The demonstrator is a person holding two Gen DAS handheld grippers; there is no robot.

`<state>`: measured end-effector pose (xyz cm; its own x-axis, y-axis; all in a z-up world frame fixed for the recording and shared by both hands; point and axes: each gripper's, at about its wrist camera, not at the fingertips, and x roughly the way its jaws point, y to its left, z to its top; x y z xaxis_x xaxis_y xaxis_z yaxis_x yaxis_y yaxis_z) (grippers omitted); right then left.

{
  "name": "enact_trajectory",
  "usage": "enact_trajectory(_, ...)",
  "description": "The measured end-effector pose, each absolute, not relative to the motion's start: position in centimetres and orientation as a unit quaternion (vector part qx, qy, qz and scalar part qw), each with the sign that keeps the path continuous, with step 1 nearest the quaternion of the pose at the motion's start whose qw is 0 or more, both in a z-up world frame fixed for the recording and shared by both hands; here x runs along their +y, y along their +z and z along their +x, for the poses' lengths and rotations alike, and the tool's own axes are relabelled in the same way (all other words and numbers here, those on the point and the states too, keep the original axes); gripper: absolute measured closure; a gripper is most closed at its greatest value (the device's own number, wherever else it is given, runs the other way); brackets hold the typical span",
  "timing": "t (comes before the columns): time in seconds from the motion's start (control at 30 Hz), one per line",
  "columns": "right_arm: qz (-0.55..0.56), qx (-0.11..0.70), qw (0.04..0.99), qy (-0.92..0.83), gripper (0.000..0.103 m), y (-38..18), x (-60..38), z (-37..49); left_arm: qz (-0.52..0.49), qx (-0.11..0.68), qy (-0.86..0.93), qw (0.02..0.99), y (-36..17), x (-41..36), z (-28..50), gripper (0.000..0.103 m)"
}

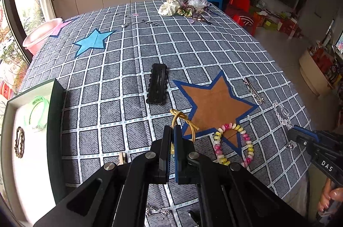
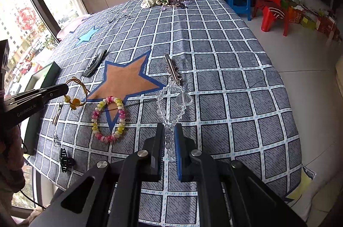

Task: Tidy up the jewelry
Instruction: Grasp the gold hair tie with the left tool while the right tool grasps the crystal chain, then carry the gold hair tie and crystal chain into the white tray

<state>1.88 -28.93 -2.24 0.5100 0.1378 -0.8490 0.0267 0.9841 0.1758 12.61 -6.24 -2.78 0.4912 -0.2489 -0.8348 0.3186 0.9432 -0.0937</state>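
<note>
Jaws of the left gripper [image 1: 172, 130], at the bottom centre of the left wrist view, are pressed together on a gold elastic hair tie [image 1: 182, 120], whose loop sticks up past the fingertips over the lower left point of the orange star [image 1: 214, 102]. In the right wrist view the same tie hangs at the tip of that gripper at middle left, with yellow beads dangling under it. Jaws of the right gripper [image 2: 169, 135], at the bottom centre of its own view, are nearly closed on a clear crystal bead bracelet [image 2: 171, 98]; its loop and heart-shaped bead reach up the frame over the checked tablecloth [image 2: 235, 77].

Just beyond the grippers, a pink, yellow and white coil bracelet [image 1: 233, 143] lies flat across the star's lower point. At the left edge of the left wrist view stands a white-lined tray with a dark rim [image 1: 54, 120], holding a green bangle [image 1: 37, 113] and a bronze chain piece [image 1: 19, 142]. A black claw clip [image 2: 65, 159] sits at lower left of the right wrist view.

Further up, a black snap clip [image 1: 157, 83] lies left of the star, and a silver barrette [image 1: 254, 91] right of it. Beyond is a blue star [image 1: 92, 40], and at the far table edge a heap of fabric flowers and hair accessories [image 1: 184, 6].
</note>
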Motion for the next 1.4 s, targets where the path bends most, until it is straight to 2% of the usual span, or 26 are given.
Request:
enact_trajectory(0.5,0.072,0.476,0.875,0.055,0.098,0.7,-25.6,2.8,-0.001,0.438,-0.147,0.887,0.6,-0.9,11.2,0.094)
enact_trajectory(0.7,0.042,0.511,0.857,0.057,0.096,-1.4,-24.1,3.6,-0.01,0.439,-0.138,0.888,0.4,0.6,10.9,0.094)
enact_trajectory(0.73,0.033,0.52,0.852,0.051,0.095,-2.1,-24.0,3.6,-0.011,0.44,-0.138,0.887,0.3,0.8,10.8,0.094)
enact_trajectory(0.77,0.028,0.527,0.848,0.047,0.087,-2.7,-24.0,3.6,-0.011,0.441,-0.138,0.887,0.2,0.8,10.7,0.094)
enact_trajectory(0.87,0.022,0.541,0.84,0.044,0.054,-4.3,-24.3,3.6,-0.01,0.443,-0.137,0.886,-0.1,0.9,10.6,0.094)
enact_trajectory(0.93,0.012,0.545,0.837,0.044,0.053,-5.1,-24.3,3.6,-0.009,0.445,-0.137,0.885,-0.2,0.8,10.6,0.094)
enact_trajectory(1.03,-0.033,0.537,0.842,0.041,0.055,-5.4,-23.4,3.6,-0.009,0.446,-0.138,0.884,-0.2,0.6,10.6,0.094)
enact_trajectory(1.1,-0.03,0.538,0.842,0.041,0.092,-5.2,-23.2,3.6,-0.008,0.447,-0.139,0.883,-0.3,0.4,10.5,0.094)
enact_trajectory(1.13,-0.03,0.535,0.844,0.032,0.092,-5.0,-23.2,3.6,-0.007,0.448,-0.141,0.883,-0.3,0.4,10.5,0.094)
enact_trajectory(1.17,-0.026,0.528,0.848,0.028,0.098,-4.7,-23.3,3.6,-0.006,0.447,-0.142,0.883,-0.3,0.3,10.4,0.094)
enact_trajectory(1.4,0.041,0.497,0.866,0.037,0.098,-1.8,-25.2,3.2,-0.006,0.443,-0.145,0.885,0.1,0.2,10.3,0.094)
